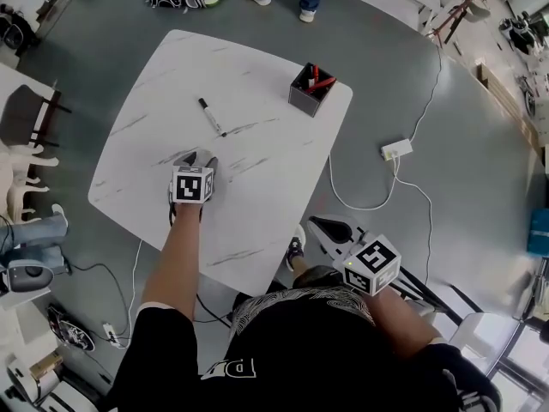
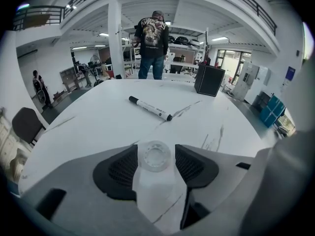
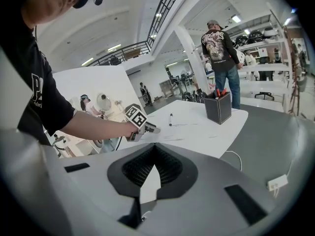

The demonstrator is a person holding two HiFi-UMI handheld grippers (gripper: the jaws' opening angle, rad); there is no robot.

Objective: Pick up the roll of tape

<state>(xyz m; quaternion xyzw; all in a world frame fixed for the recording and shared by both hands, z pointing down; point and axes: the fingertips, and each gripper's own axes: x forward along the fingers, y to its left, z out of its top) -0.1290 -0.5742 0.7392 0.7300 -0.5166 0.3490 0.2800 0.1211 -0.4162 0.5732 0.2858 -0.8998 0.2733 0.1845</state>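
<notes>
My left claw (image 2: 156, 162) is spread wide with nothing gripped. The roll of tape (image 2: 155, 155) lies flat on the table (image 2: 83, 122), right between the two black pads (image 2: 122, 168) and close to both tips. I can't tell if either tip touches it, and I see no squeeze. The claw tilts down at the tabletop. In the head view it sits towards my near side of the table. My right claw (image 3: 154, 147) has its jaws together and empty. It hangs off the table's edge over the floor, out of the job.

Step, as I judge it: the claw is lined up on the tape, grasp not yet made. The next move calls for closing evenly across the roll's outer wall. The tips should stay low on the tabletop so the pads catch the side rather than ride over the top, then lift straight. The roll looks low and slick, so it could squirt forward out of the jaws.

Materials:
- **Roll:** a small translucent ring, glossy, with a pale core hole and a flat profile.
- **Claw:** pads black, finely ribbed and rounded; body matte grey.
- **Table:** smooth white top with thin grey marble-like veins and rounded corners.
- **Marker** (image 2: 150, 108): white barrel with black ends, lying on its side well apart from the tape.
- **Pen holder** (image 2: 209, 80): a black square box at the far corner, with red pens in it in the head view.
</notes>
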